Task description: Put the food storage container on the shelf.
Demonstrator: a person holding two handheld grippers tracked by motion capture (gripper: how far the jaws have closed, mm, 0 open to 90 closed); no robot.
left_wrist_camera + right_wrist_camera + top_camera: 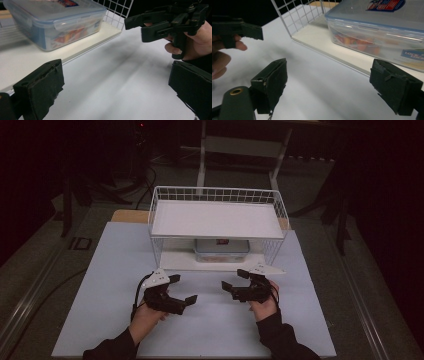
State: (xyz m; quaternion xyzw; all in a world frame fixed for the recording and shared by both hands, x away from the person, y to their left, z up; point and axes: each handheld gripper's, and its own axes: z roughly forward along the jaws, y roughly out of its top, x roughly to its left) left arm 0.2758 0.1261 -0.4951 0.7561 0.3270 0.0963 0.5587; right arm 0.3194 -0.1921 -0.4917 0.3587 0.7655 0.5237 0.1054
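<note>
Clear lidded container [382, 27]: blue side label [413, 53] starts "LOCK"; red-blue lid logo [385, 5] unreadable

Glossy clear plastic box [53, 22], white wire rack [170, 195], matt tabletop [215, 320]

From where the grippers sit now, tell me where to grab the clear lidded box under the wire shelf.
Probably take the food container by its two short ends, one gripper each, coming in from the rack's open front. It lies flat on the lower board, low under the upper shelf, so a top approach is blocked.

White wire rack [218, 195]; clear box [221, 249], blue-tinted lid, maybe orange contents; black grippers.
</note>
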